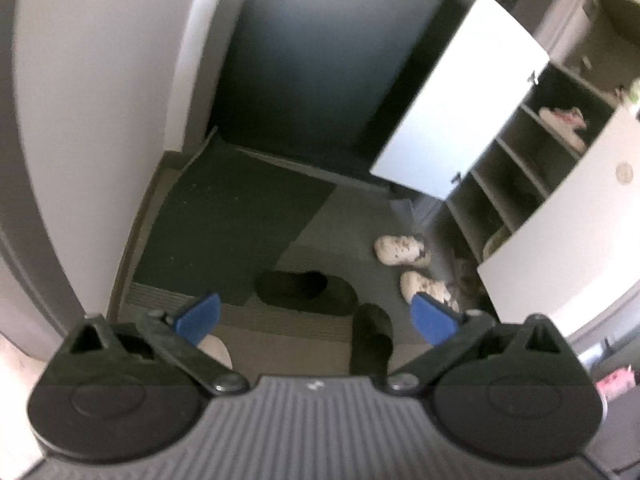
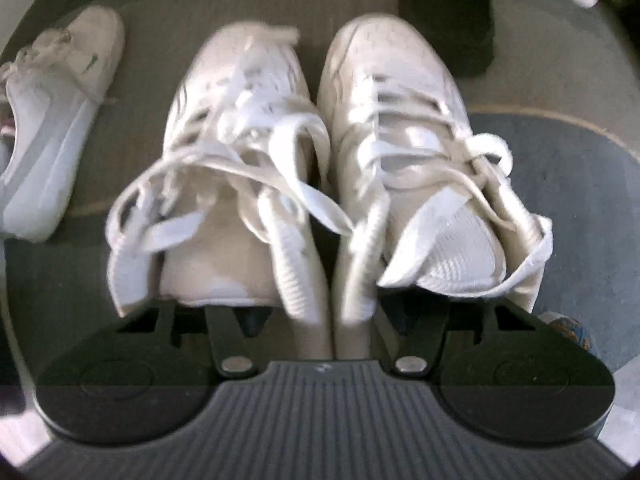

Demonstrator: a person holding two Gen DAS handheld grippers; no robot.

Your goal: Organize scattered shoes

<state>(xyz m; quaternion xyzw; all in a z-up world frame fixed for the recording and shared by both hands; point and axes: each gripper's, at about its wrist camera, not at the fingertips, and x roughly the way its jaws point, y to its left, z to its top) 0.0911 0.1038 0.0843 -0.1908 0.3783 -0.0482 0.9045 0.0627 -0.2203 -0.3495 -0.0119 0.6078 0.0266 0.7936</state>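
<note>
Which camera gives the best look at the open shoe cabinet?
The left wrist view: the shoe cabinet stands at right with its door swung open, shelves visible, and a pale shoe on an upper shelf. The right wrist view shows none of it.

White laced sneakers (image 2: 320, 168) side by side mid-frame, toes up-frame; third sneaker (image 2: 56, 120) at left; black slippers (image 1: 308, 292) lower centre.
</note>
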